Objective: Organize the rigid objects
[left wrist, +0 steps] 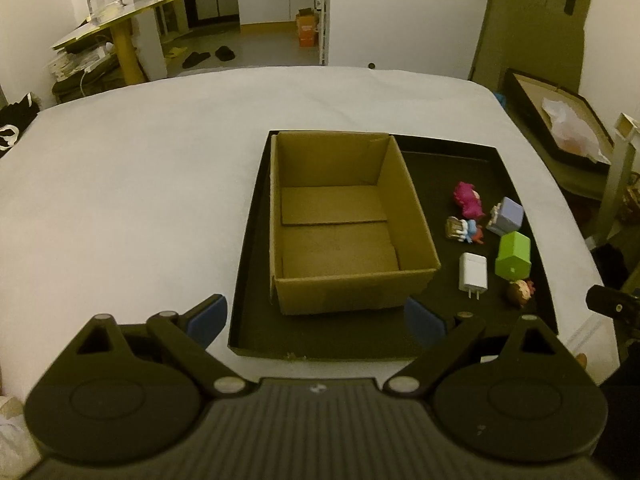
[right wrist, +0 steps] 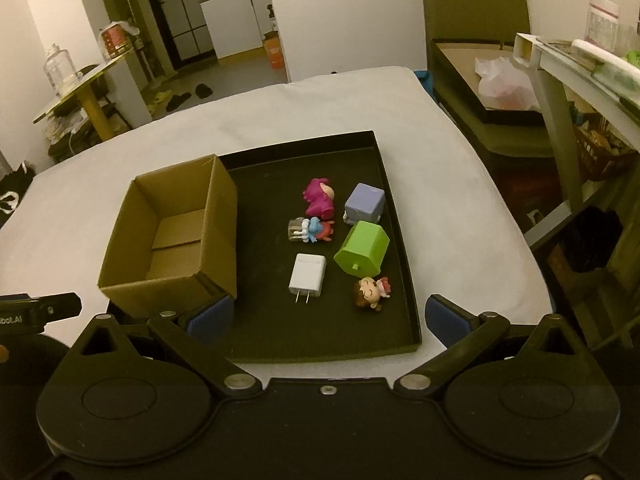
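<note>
An empty cardboard box (left wrist: pixel 344 224) (right wrist: pixel 172 236) stands in the left part of a black tray (left wrist: pixel 496 152) (right wrist: pixel 400 264). Beside it on the tray lie a white charger (left wrist: pixel 473 276) (right wrist: pixel 307 274), a green block (left wrist: pixel 514 257) (right wrist: pixel 362 250), a lilac block (left wrist: pixel 507 216) (right wrist: pixel 365 203), a pink figure (left wrist: pixel 467 199) (right wrist: pixel 319 198), a blue and red figure (left wrist: pixel 464 230) (right wrist: pixel 312 230) and a brown-haired figure (left wrist: pixel 520 290) (right wrist: pixel 370 292). My left gripper (left wrist: pixel 316 320) is open and empty before the box. My right gripper (right wrist: pixel 328 320) is open and empty before the tray's near edge.
The tray lies on a white sheet (left wrist: pixel 140 168) (right wrist: pixel 460 184). Beyond it are a yellow side table with a jar (left wrist: pixel 120 16), a low dark table with a plastic bag (right wrist: pixel 496 80) and a rack (right wrist: pixel 580 72) at the right.
</note>
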Demonstrator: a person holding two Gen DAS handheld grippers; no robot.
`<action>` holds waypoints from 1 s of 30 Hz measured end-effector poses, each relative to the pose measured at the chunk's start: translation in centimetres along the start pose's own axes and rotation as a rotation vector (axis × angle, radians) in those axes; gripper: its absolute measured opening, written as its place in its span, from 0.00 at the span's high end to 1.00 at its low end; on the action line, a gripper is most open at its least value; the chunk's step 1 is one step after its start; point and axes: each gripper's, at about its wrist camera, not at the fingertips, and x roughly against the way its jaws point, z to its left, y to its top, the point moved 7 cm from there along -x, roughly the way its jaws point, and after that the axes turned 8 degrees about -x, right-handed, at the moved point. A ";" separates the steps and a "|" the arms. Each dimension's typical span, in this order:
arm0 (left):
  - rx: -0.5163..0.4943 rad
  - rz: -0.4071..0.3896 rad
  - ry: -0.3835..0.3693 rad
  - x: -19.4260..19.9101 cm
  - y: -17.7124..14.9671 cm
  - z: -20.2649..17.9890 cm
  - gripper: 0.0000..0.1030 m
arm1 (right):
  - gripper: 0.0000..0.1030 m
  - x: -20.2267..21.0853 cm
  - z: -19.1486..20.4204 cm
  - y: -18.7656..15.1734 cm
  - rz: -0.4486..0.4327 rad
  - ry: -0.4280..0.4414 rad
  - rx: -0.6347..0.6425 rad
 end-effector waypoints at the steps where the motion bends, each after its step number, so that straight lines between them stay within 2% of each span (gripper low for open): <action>1: 0.002 0.004 0.002 -0.3 0.2 0.1 0.08 | 0.00 -0.3 0.0 0.1 0.001 0.001 -0.004; 7: 0.020 -0.003 0.023 -1.5 1.2 0.8 0.08 | 0.01 -2.0 -0.4 0.7 -0.002 0.010 -0.022; 13: 0.028 -0.014 0.048 -2.9 2.0 1.1 0.12 | 0.15 -3.9 -1.7 1.0 0.008 0.004 -0.089; 15: 0.018 -0.017 0.063 -3.4 2.3 1.2 0.15 | 0.22 -4.5 -2.0 1.1 0.015 0.004 -0.109; 18: 0.039 -0.007 0.069 -4.4 2.8 1.6 0.25 | 0.31 -5.8 -2.5 1.0 0.042 0.009 -0.148; 22: 0.048 0.006 0.085 -5.8 3.1 2.0 0.33 | 0.35 -7.4 -3.1 0.5 0.074 0.000 -0.186; 30: 0.070 0.059 0.111 -8.9 2.7 2.9 0.41 | 0.40 -11.1 -4.2 -0.6 0.144 -0.019 -0.271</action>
